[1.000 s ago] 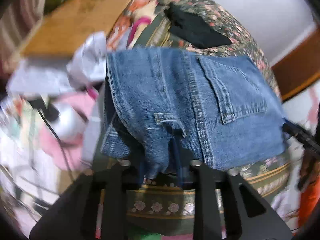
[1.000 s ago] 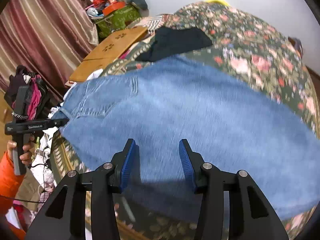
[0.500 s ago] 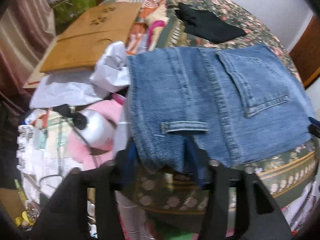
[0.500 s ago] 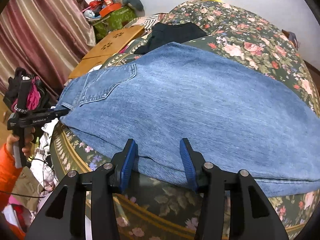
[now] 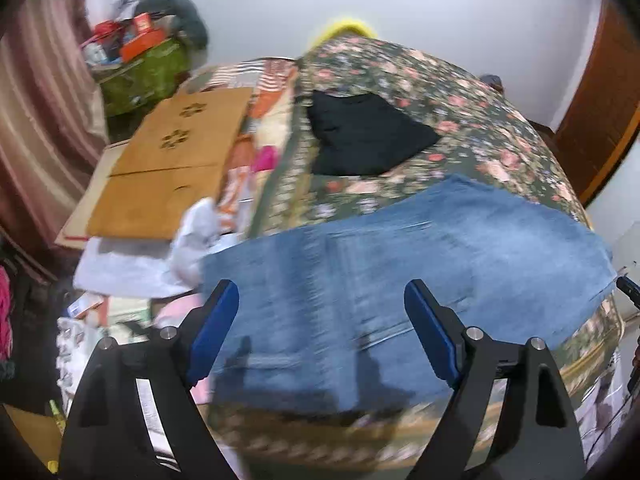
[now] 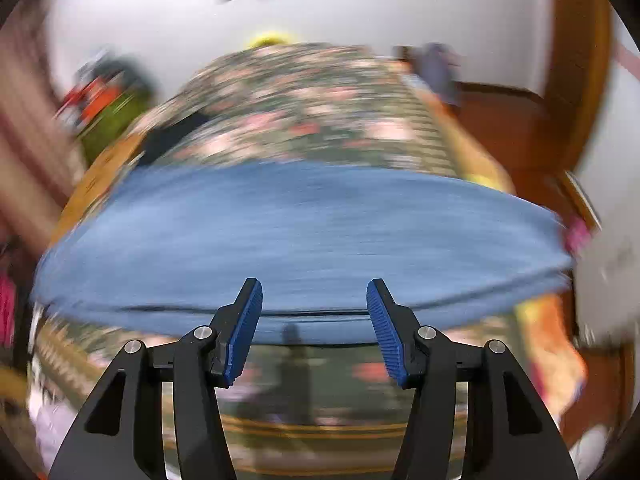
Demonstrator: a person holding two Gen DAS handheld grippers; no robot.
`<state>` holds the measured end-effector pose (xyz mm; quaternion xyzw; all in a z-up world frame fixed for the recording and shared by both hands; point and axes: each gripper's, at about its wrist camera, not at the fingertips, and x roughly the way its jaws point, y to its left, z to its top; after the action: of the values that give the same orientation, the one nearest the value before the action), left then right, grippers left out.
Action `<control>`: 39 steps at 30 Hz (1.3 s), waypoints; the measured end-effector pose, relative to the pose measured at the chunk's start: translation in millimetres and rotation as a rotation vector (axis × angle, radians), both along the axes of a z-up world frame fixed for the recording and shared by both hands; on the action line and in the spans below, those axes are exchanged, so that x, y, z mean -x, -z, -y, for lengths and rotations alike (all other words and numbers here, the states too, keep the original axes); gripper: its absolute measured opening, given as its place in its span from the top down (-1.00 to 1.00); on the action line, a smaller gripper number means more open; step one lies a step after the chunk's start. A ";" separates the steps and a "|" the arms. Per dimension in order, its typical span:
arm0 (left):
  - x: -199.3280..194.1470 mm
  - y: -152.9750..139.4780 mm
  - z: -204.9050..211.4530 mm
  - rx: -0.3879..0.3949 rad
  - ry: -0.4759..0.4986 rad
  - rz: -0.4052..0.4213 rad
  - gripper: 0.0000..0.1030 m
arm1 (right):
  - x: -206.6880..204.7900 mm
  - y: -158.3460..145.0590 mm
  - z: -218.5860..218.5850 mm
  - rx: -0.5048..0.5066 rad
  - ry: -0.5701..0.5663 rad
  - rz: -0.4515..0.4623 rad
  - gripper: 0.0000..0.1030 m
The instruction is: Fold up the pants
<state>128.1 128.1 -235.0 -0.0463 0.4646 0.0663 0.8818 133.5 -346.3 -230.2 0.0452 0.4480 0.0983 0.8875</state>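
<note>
- Left gripper (image 5: 322, 330): jaws spread wide, empty, above the near edge of the bed (image 5: 460, 136).
- Blue jeans (image 5: 400, 280): flat along the bed's near edge, lengthwise side to side.
- Black garment (image 5: 360, 136): farther back, towards the bed's left edge.
- Right gripper (image 6: 315, 328): jaws parted, empty, near the jeans' front edge.

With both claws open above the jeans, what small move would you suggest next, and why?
Probably bring the left claw down onto the near edge of the jeans and close on it. Both it and the right claw are open and empty, and the jeans lie flat along the bed, ready for another fold.
</note>
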 end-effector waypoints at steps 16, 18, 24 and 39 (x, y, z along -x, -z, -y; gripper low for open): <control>-80.2 70.6 166.0 -0.033 0.179 -0.162 -0.66 | -44.8 63.8 177.9 -0.206 0.405 -0.063 0.03; -78.9 75.9 173.2 -0.067 0.179 -0.149 -0.80 | -52.6 72.2 179.9 -0.253 0.414 -0.072 0.23; -78.8 78.1 181.1 -0.084 0.193 -0.146 -0.88 | -52.4 66.2 175.1 -0.191 0.388 -0.006 0.91; -86.6 50.1 201.6 -0.026 0.233 -0.076 -0.89 | -31.6 56.1 193.4 -0.139 0.402 -0.083 0.13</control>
<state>214.7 -73.5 -285.1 0.0219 0.4993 -0.0289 0.8657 165.0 -539.6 -286.2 0.1989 0.4580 -0.0520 0.8648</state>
